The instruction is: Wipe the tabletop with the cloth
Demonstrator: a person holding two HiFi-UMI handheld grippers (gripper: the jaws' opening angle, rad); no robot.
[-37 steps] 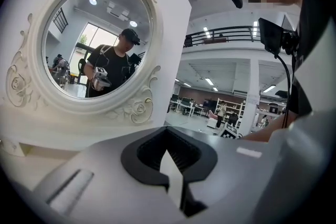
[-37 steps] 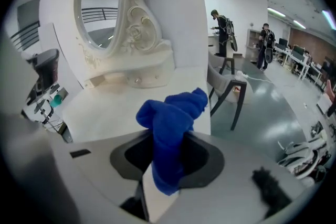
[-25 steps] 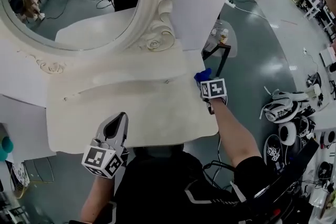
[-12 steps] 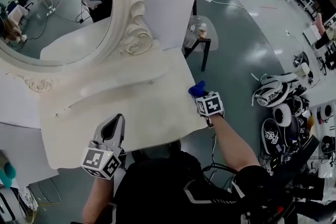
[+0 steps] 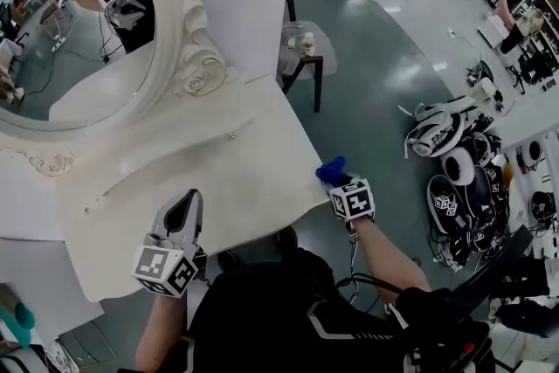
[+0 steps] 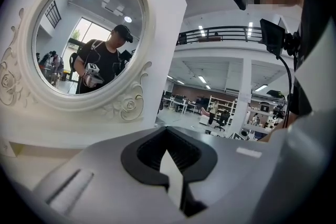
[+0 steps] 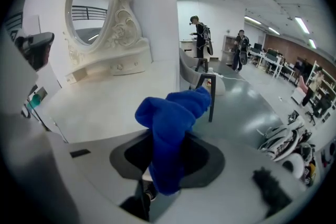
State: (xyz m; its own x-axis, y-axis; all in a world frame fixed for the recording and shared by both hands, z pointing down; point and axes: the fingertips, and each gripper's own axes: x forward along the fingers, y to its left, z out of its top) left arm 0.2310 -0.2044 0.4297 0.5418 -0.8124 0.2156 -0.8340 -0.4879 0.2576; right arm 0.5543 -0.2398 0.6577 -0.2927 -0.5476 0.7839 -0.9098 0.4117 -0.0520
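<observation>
While the right gripper (image 5: 339,182) pinches the blue cloth (image 5: 330,170) at the tabletop's (image 5: 218,179) front right edge, the left gripper (image 5: 191,203) sits over the front left part of the top, w/ its marker cube past the front edge in the head view. Right gripper view: the 2 jaws are clamped on the cloth's lower end, and the rest bunches up above them in a thick fold, w/ the pale top spreading off to the left and grey floor to the right. Can't tell whether the cloth touches the surface. Left gripper view: jaws pressed together, nothing between them, aimed at the oval mirror (image 6: 89,44) in its carved white frame at the back of the table. A person holding a gripper shows in the glass. To the right of the table stands 1 small side table (image 5: 301,48) on black legs, and further right a heap of helmets and gear (image 5: 454,162) lies on the floor, well apart from the tabletop.
</observation>
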